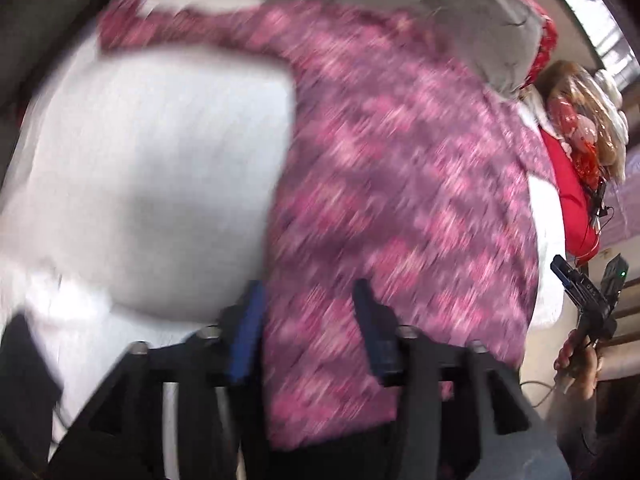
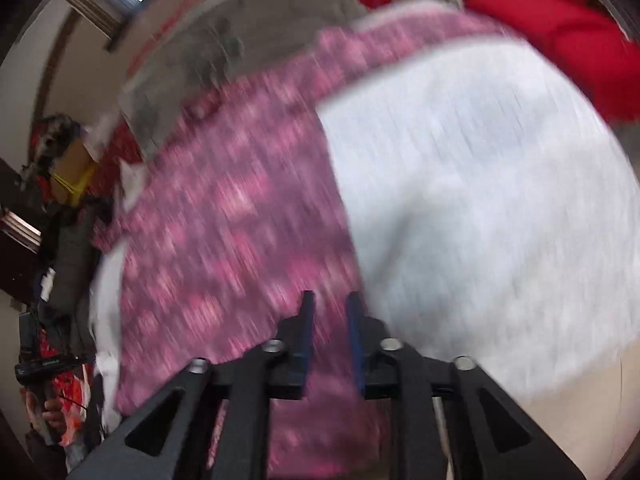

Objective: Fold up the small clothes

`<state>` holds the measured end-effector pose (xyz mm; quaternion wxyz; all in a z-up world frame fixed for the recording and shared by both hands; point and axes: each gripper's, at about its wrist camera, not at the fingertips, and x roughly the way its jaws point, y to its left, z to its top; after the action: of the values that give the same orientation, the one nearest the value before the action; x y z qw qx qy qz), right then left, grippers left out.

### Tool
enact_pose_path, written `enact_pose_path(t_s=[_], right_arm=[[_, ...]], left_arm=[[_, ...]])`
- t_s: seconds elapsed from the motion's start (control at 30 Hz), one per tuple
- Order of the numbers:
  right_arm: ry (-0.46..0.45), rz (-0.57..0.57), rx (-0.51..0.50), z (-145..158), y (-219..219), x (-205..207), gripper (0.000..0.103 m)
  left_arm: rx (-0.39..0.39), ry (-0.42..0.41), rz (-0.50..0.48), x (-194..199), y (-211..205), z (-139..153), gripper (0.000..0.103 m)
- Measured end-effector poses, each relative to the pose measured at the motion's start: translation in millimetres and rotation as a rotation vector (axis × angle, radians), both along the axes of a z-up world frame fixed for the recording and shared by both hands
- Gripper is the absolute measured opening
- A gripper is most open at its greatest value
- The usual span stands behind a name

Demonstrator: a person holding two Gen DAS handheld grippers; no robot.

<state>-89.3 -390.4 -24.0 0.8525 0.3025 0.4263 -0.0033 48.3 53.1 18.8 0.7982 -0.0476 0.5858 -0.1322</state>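
A pink and purple patterned garment point(image 1: 400, 160) lies spread over a white sheet point(image 1: 140, 160); both are badly blurred. My left gripper point(image 1: 307, 287) hangs above the garment's left edge. Its blue-padded fingers stand apart and nothing is pinched between them. In the right wrist view the same garment point(image 2: 240, 220) covers the left half of the white sheet point(image 2: 500, 200). My right gripper point(image 2: 331, 297) is above the garment's near right edge, with a narrow gap between its fingers and no cloth gripped. The right gripper point(image 1: 588, 272) also shows at the far right of the left wrist view, held in a hand point(image 1: 580, 364).
A grey cushion or blanket point(image 1: 420, 8) lies beyond the garment. Red fabric point(image 2: 568, 36) sits at the back right, and a doll in a red wrapper point(image 1: 580, 128) to the side. Clutter and a cardboard box point(image 2: 72, 168) stand at the left.
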Motion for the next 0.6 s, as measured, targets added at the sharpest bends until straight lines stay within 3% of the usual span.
enact_pose_path(t_s=[0.17,0.23,0.27,0.4,0.5,0.6], right_arm=[[-0.022,0.013,-0.058,-1.9,15.6,59.3,0.038],[0.045,0.025,-0.092,-19.6,26.8,84.6,0.037],[0.074,0.033,-0.09,-23.8,29.4,89.9,0.037],[0.014,-0.004,0.004,-8.2,-3.9,97.3,0.036],[-0.036,-0.215,0.067,5.5,-84.6,93.9,0.043],[-0.033,-0.514,0.145,-1.3,-194.0,83.8,0.048]], left_arm=[[0.028,-0.034,-0.041,51.0,-74.1,-21.3,0.05],[0.068,-0.017,-0.036,68.9,-99.5,-39.6,0.05],[0.09,-0.003,-0.034,74.8,-108.2,-48.5,0.05],[0.144,0.019,-0.041,87.1,-129.0,-67.1,0.053],[0.166,-0.009,-0.075,89.4,-135.5,-66.3,0.057],[0.155,-0.005,-0.08,92.0,-135.0,-68.9,0.061]])
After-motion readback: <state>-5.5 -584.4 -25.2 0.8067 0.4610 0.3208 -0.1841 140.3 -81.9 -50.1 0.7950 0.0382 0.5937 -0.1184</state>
